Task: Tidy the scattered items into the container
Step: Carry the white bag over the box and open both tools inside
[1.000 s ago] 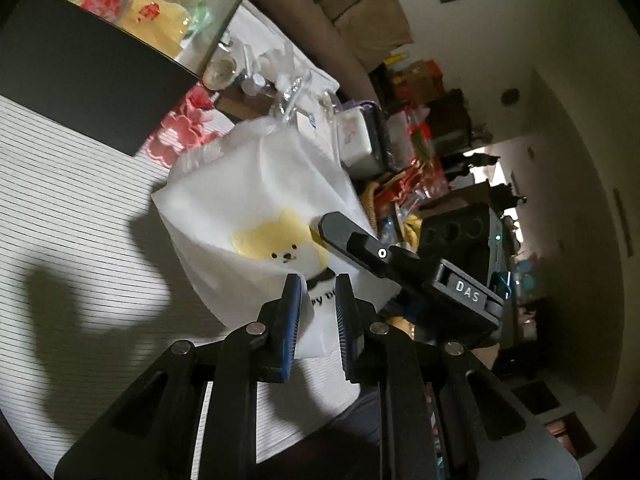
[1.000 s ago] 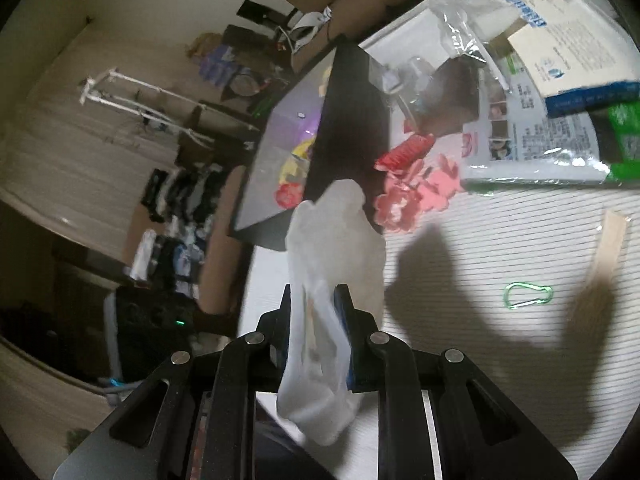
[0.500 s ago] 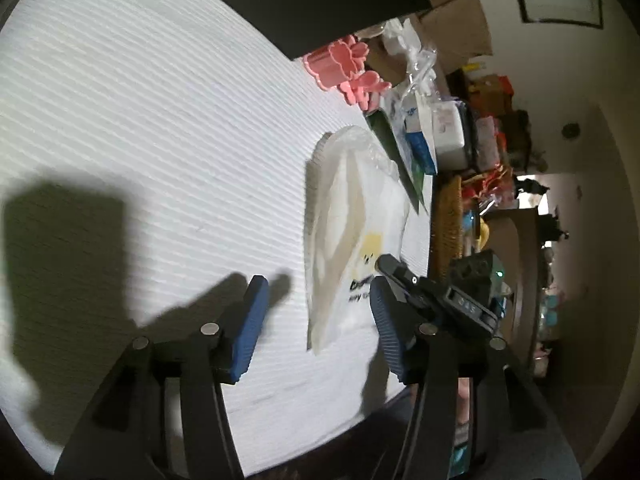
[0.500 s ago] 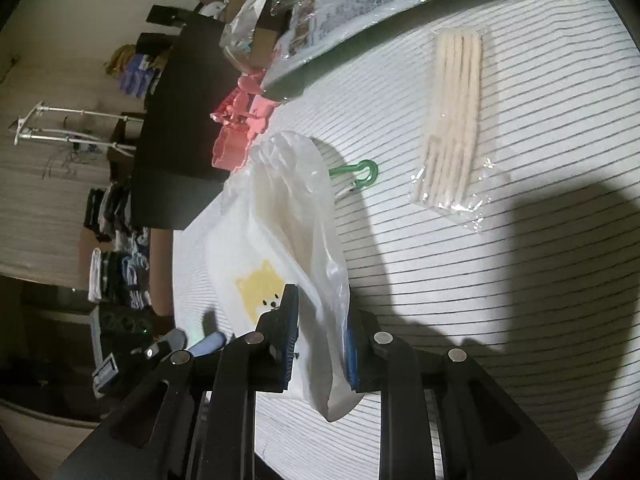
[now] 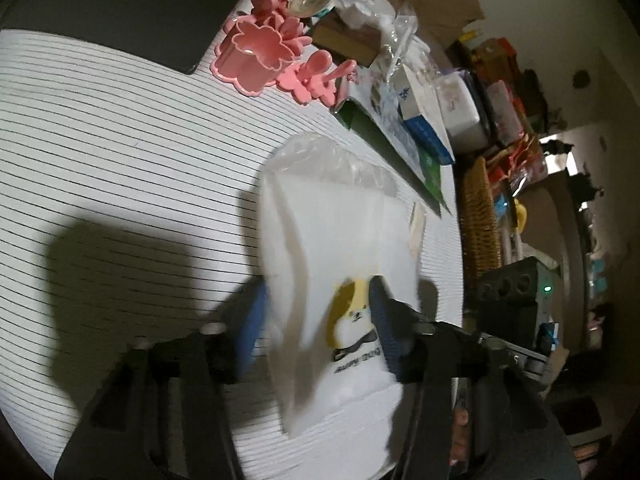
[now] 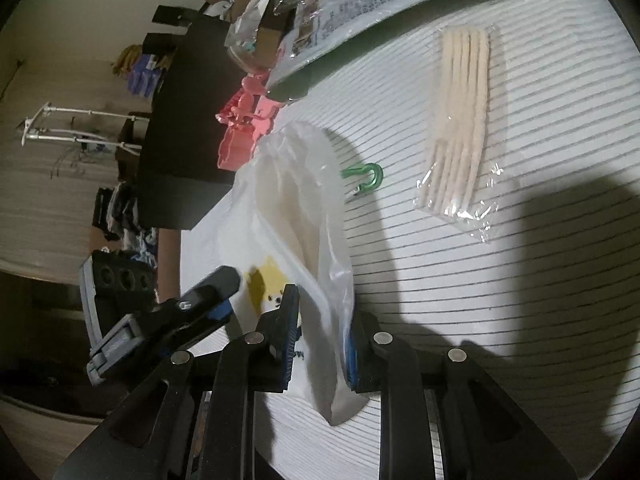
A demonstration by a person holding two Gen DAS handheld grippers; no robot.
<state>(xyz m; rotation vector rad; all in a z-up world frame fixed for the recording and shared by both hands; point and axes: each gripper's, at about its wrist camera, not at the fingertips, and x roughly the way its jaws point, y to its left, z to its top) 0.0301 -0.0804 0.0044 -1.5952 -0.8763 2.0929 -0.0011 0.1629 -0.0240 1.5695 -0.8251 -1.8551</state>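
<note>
A white plastic bag [image 5: 340, 248] with a yellow bear print lies on the striped tablecloth; it also shows in the right wrist view [image 6: 296, 216]. My left gripper [image 5: 316, 320] is open, its jaws wide apart on either side of the bag's near end. My right gripper [image 6: 320, 336] has its jaws partly apart around the bag's edge, not pinching it. A green carabiner [image 6: 366, 178] lies just past the bag. A clear packet of wooden sticks [image 6: 464, 120] lies to the right.
Pink flower-shaped cutters [image 5: 256, 52] sit at the far side next to a black box [image 6: 180, 128]. Booklets and plastic packets [image 5: 404, 128] are piled along the far edge. A wicker basket [image 5: 480, 216] stands beyond the table edge.
My left gripper let go of the bag and opened wide, then came back around the bag's near end. My right gripper's jaws opened. The bag now lies on the cloth.
</note>
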